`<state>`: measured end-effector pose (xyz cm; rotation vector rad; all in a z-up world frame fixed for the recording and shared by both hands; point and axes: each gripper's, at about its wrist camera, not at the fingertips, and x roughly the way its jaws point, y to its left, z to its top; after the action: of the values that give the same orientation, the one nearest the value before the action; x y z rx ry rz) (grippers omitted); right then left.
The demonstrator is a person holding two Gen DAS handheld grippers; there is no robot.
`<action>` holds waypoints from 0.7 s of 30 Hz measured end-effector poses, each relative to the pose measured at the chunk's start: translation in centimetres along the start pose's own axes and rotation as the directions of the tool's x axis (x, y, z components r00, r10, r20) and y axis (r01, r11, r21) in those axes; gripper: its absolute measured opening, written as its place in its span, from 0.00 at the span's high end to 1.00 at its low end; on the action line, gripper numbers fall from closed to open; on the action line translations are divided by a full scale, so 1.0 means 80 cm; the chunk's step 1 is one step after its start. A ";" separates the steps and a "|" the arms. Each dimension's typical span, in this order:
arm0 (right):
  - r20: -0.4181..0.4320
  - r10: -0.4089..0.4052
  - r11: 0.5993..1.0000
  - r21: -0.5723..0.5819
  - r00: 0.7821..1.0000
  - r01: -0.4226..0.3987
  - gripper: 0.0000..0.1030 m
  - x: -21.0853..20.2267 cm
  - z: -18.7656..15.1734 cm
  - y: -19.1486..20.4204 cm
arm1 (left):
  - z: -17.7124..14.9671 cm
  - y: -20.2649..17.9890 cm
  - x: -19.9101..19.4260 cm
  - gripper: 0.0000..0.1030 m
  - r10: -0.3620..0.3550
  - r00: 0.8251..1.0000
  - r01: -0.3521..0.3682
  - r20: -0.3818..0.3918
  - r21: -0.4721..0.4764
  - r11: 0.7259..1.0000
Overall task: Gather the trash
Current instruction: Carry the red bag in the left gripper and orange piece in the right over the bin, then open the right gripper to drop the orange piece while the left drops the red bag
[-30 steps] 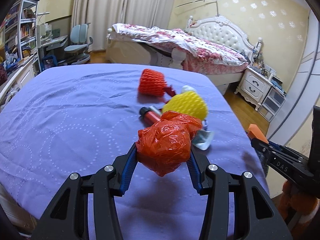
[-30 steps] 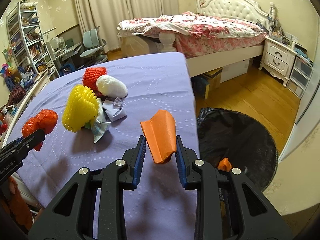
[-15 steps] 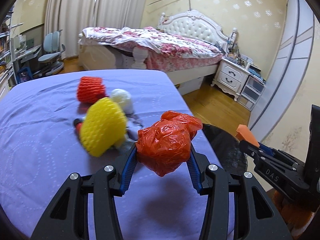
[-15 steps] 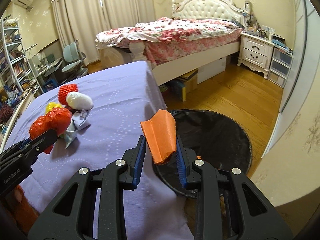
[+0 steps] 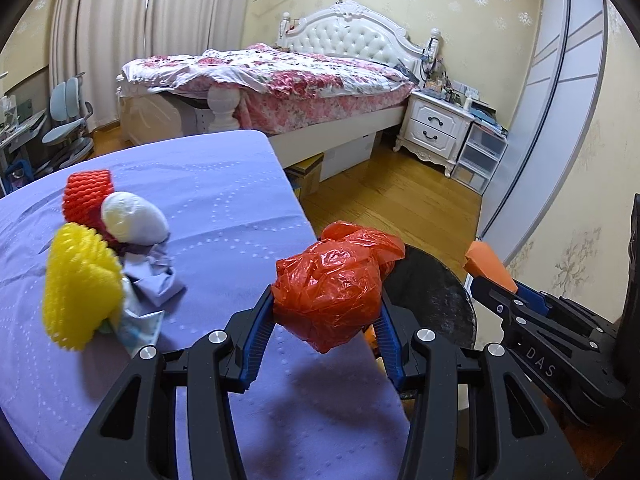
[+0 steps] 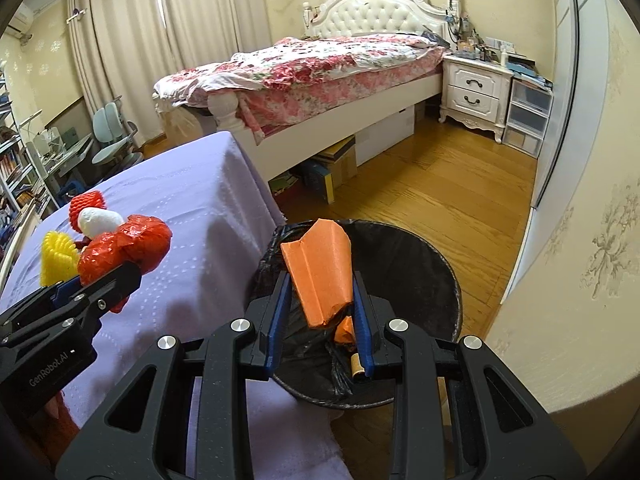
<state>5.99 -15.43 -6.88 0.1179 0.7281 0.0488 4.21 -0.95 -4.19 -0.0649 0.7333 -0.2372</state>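
Note:
My left gripper (image 5: pixel 326 320) is shut on a crumpled red plastic bag (image 5: pixel 336 284) and holds it over the right edge of the purple-clothed table (image 5: pixel 224 200). My right gripper (image 6: pixel 320 300) is shut on a folded orange paper (image 6: pixel 320 272) and holds it above the black-lined trash bin (image 6: pixel 420 272); the bin also shows in the left wrist view (image 5: pixel 432 296). More trash lies on the table: a yellow foam net (image 5: pixel 80 292), a red foam net (image 5: pixel 86 198), a white wad (image 5: pixel 134 220) and crumpled wrappers (image 5: pixel 152 284).
Orange scraps (image 6: pixel 346 330) lie inside the bin. A bed (image 6: pixel 320 68) stands beyond the table, with boxes (image 6: pixel 332 164) beneath it. A white nightstand (image 6: pixel 476 88) and drawers (image 6: pixel 528 120) stand at the far right on the wooden floor (image 6: pixel 440 184). A wall runs along the right.
Both grippers have swung right with their loads. The right gripper has gone from above the table to above the bin. The left gripper has reached the table's right edge.

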 end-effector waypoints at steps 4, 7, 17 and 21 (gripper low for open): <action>-0.003 -0.008 1.000 0.019 1.000 0.009 0.72 0.006 0.001 -0.012 | 0.004 -0.011 0.012 0.54 -0.005 1.000 0.005 -0.013 0.013 1.000; -0.006 -0.014 0.999 0.031 1.000 0.014 0.72 0.011 0.002 -0.022 | 0.006 -0.022 0.021 0.54 -0.006 1.000 0.007 -0.023 0.030 1.000; -0.021 -0.025 0.998 0.062 0.999 0.026 0.72 0.027 0.004 -0.043 | 0.013 -0.045 0.044 0.53 0.000 0.999 0.003 -0.041 0.072 0.997; -0.023 -0.027 0.998 0.064 0.999 0.029 0.71 0.031 0.005 -0.045 | 0.013 -0.050 0.048 0.51 0.003 0.999 0.001 -0.043 0.082 0.997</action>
<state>8.16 -18.80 -8.67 0.1691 0.7540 0.0000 6.88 -5.77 -5.34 0.0189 0.7660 -0.2683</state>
